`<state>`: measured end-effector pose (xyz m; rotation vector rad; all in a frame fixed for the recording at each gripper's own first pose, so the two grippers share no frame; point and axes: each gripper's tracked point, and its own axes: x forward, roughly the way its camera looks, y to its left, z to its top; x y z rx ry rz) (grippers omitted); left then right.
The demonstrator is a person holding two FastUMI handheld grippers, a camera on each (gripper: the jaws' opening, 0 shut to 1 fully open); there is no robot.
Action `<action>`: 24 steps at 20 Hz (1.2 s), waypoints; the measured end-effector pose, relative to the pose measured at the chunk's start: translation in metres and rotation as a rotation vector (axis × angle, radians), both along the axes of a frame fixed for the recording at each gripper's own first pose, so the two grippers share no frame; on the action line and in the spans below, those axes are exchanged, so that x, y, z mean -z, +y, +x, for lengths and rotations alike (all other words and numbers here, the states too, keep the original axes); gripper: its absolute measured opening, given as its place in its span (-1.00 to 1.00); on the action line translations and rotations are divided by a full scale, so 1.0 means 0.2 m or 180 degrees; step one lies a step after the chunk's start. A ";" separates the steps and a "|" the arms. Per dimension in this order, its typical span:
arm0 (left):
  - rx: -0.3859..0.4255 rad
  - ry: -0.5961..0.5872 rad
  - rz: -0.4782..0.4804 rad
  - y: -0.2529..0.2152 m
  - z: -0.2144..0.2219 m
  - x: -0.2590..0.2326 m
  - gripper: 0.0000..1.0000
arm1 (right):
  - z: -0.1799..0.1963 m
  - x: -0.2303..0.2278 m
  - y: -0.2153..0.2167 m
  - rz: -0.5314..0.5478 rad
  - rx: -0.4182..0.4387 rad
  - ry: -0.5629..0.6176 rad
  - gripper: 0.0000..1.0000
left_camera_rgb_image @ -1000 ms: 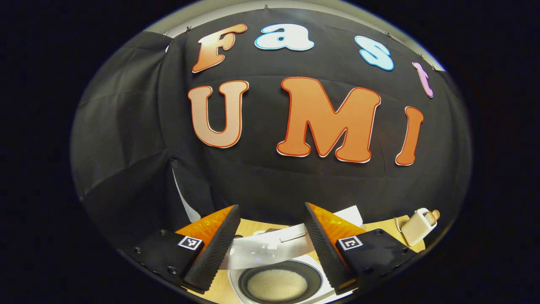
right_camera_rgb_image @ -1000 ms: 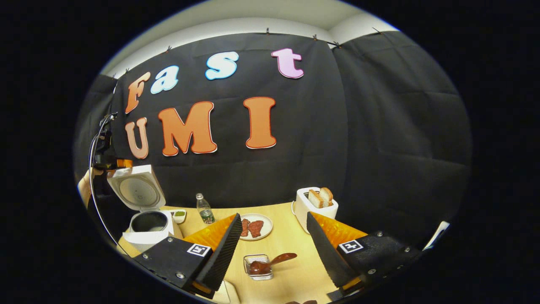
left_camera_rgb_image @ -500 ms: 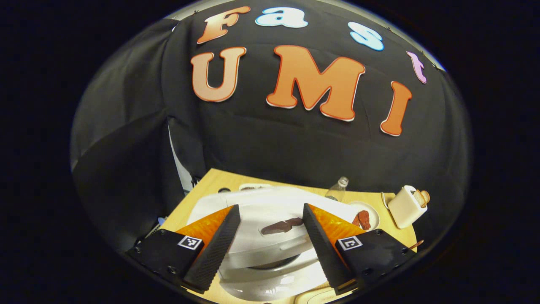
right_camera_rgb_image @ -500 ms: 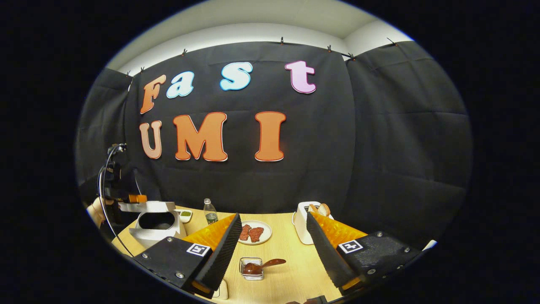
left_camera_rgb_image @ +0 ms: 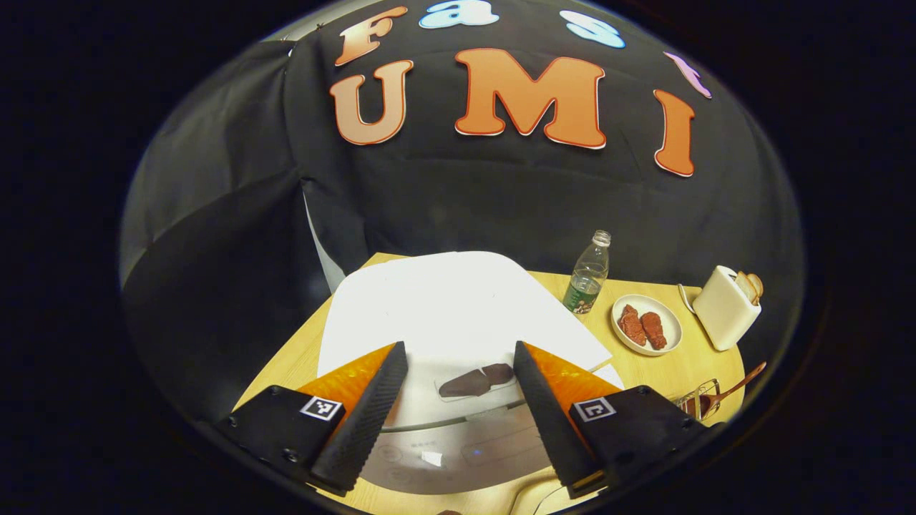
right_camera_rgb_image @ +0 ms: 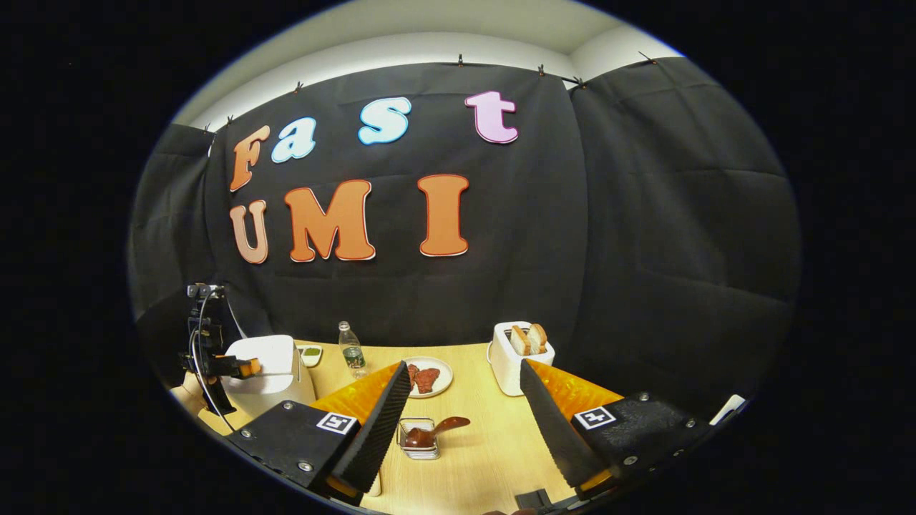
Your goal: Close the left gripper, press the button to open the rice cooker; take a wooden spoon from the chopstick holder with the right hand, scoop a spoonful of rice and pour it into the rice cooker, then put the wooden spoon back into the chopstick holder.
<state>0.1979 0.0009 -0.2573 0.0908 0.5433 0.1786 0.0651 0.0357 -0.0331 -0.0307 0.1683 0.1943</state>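
Our left gripper (left_camera_rgb_image: 458, 390), jaws wide, hangs just above the shut rice cooker (left_camera_rgb_image: 458, 315) at lower centre, its button below.

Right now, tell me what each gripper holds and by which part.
Nothing is held. The left gripper is open over the closed rice cooker. The right gripper is open above the table, and the spoon sits in its holder.

Two wedge-shaped fingers (left_camera_rgb_image: 365, 422) with ribbed inner faces at lower centre, fixed to black blocks with small screws and square black-and-white markers. Same build on the right gripper (right_camera_rgb_image: 465, 429). Far lower left, left gripper (right_camera_rgb_image: 247, 367) with looping black cable.
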 end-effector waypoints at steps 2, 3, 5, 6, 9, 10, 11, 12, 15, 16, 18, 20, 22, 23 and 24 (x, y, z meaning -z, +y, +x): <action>-0.0051 0.0085 -0.0034 0.00 -0.02 0.06 1.00 | 0.01 0.01 -0.02 0.0003 0.0043 0.0038 0.89; -0.0077 0.0049 -0.0029 0.01 0.00 0.06 1.00 | 0.01 0.03 -0.03 0.0013 0.0052 0.0056 0.89; -0.0126 0.0058 -0.0034 0.02 0.01 0.07 1.00 | 0.00 0.06 -0.03 0.0050 0.0041 0.0104 0.89; -0.0115 0.0077 -0.0007 0.00 0.00 0.07 1.00 | 0.00 0.07 -0.02 0.0066 0.0017 0.0127 0.89; -0.0019 0.0100 0.0084 -0.07 0.04 0.09 1.00 | -0.01 0.12 -0.01 0.0095 -0.0009 0.0176 0.89; 0.0039 0.0095 0.0152 -0.09 0.04 0.08 1.00 | -0.01 0.14 -0.01 0.0111 -0.0002 0.0204 0.89; 0.0132 0.0081 0.0162 -0.12 0.06 0.08 1.00 | -0.01 0.14 -0.01 0.0133 0.0000 0.0216 0.89; 0.0202 0.0128 0.0191 -0.14 0.05 0.08 1.00 | -0.01 0.12 -0.02 0.0148 0.0011 0.0206 0.89; 0.0245 0.0160 0.0265 -0.11 0.01 0.02 1.00 | 0.00 0.06 -0.06 0.0131 0.0071 0.0084 0.89; 0.0263 0.0093 0.0287 -0.10 0.00 -0.05 1.00 | 0.00 0.03 -0.07 0.0128 0.0080 0.0062 0.89; 0.0317 -0.0033 0.0253 -0.10 -0.02 -0.20 1.00 | 0.00 -0.01 -0.07 0.0126 0.0080 0.0018 0.89; 0.0342 -0.0159 0.0212 -0.10 -0.07 -0.37 1.00 | 0.01 -0.04 -0.07 0.0109 0.0079 -0.0022 0.89; 0.0352 -0.0330 0.0214 -0.09 -0.12 -0.56 1.00 | 0.01 -0.08 -0.06 0.0109 0.0071 -0.0067 0.89; 0.0350 -0.0443 0.0233 -0.08 -0.15 -0.68 1.00 | 0.01 -0.10 -0.05 0.0110 0.0062 -0.0090 0.89; 0.0348 -0.0558 0.0248 -0.07 -0.16 -0.78 1.00 | 0.01 -0.12 -0.05 0.0107 0.0053 -0.0114 0.90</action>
